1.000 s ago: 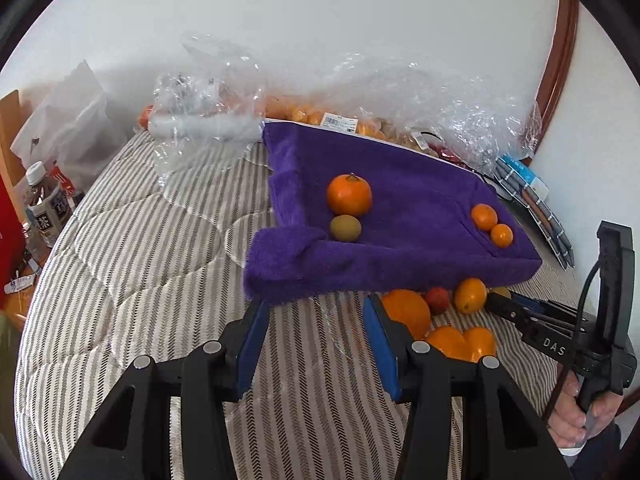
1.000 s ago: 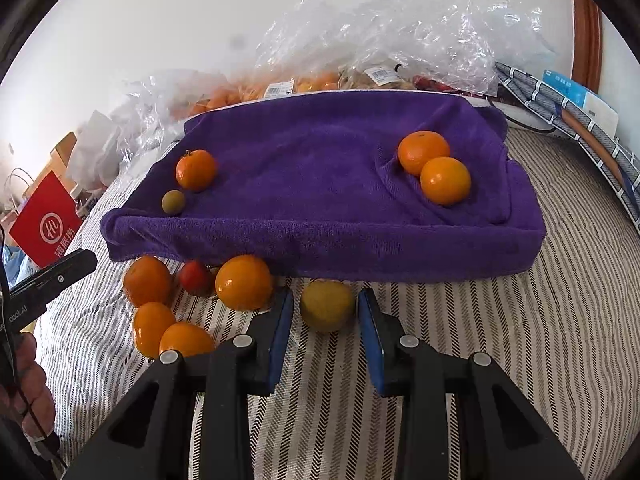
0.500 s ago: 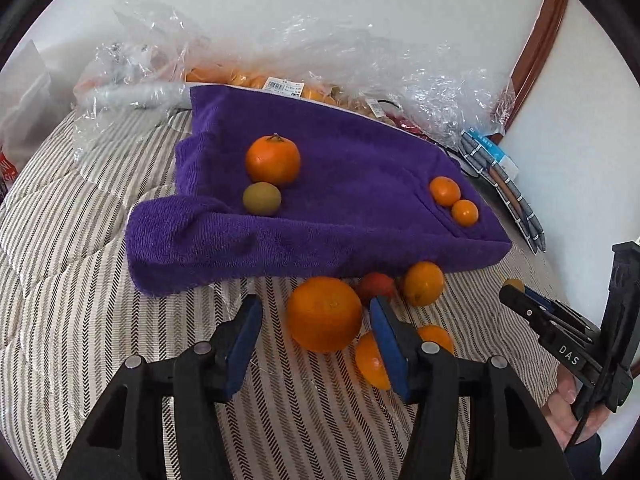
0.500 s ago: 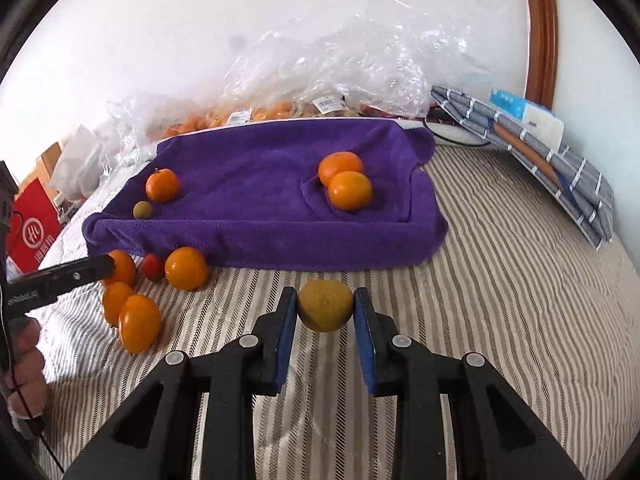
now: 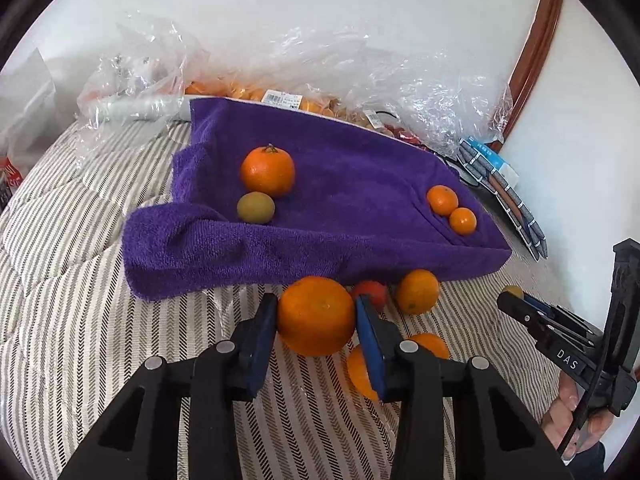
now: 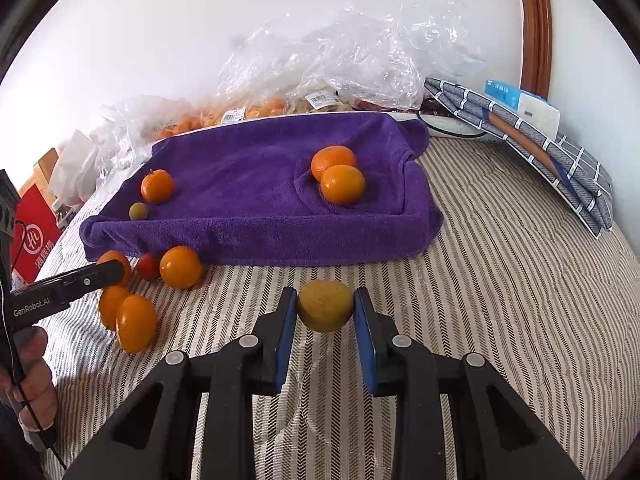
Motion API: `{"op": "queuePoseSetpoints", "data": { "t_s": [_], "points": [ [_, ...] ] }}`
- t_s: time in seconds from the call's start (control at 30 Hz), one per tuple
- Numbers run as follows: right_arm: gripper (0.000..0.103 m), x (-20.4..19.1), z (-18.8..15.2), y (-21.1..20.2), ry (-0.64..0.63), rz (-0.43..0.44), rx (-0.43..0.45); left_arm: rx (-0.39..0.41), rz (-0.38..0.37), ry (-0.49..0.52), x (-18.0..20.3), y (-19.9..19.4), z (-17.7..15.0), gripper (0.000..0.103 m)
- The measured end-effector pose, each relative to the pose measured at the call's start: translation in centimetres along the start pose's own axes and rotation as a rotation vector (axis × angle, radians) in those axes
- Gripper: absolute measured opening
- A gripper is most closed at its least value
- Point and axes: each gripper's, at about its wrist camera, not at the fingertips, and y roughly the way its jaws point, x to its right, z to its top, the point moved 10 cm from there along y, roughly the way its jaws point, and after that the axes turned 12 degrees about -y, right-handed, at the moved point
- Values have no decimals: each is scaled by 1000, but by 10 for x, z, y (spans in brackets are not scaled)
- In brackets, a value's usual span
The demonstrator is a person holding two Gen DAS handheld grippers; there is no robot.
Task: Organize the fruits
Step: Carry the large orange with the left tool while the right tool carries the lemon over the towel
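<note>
purple towel [image 6: 256, 208], striped bedcover [image 6: 500, 280], orange fruit [image 5: 316, 314]

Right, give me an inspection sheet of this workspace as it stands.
Surface: striped quilt, purple towel spread on it.
Job's things: four fruits on the towel; loose oranges and a red fruit in front of it.
Clutter: plastic bags of fruit behind the towel, folded checked cloth, red bag.
Grippers: left gripper has just been closing, fingers around a big orange; right gripper shut on a yellowish fruit.
Cables: thin black cable by the person's hand.
Surroundings: white wall, wooden frame.
</note>
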Motion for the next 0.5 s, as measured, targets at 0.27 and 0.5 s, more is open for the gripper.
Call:
{"op": "queuePoseSetpoints", "data": {
  "t_s": [0.27, 0.5],
  "points": [
    [28, 8, -2, -3, 46, -2, 15, 85, 13, -17, -5, -14, 12, 38],
    [28, 9, -1, -4, 55, -4, 23, 117, 16, -25, -8, -19, 17, 38]
  ]
}}
